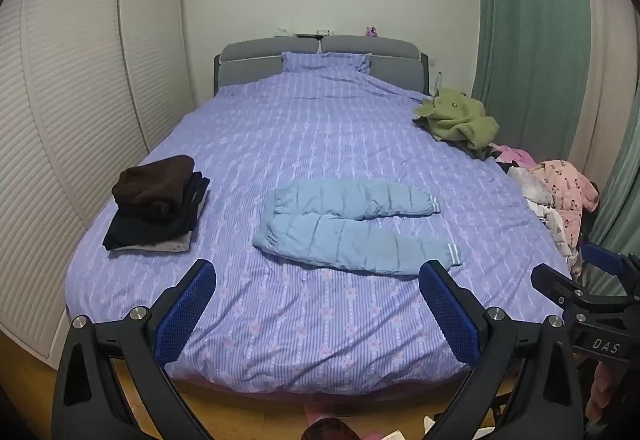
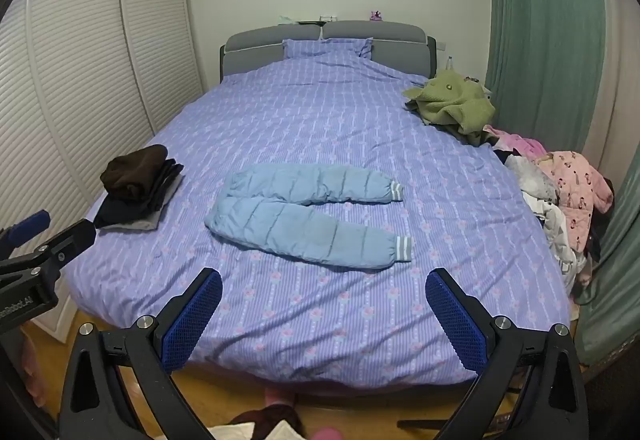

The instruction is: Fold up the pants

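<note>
The left gripper (image 1: 318, 272), black-armed with blue textured pads, hangs over the foot of the bed with its jaws spread wide and nothing between them; the right gripper (image 2: 324, 280), of the same make, hangs just beside it, jaws likewise wide apart and empty. Beyond both, the pale blue padded pants (image 2: 308, 214) with grey-and-white striped cuffs lie flat on the purple striped floral duvet (image 2: 320, 112), waistband to the left, the two legs running rightward and slightly parted. To the left sits a stack of folded dark clothes (image 1: 156, 204). Along the right edge lie a crumpled olive-green garment (image 1: 458, 120) and a heap of pink and white clothes (image 2: 560, 192).
</note>
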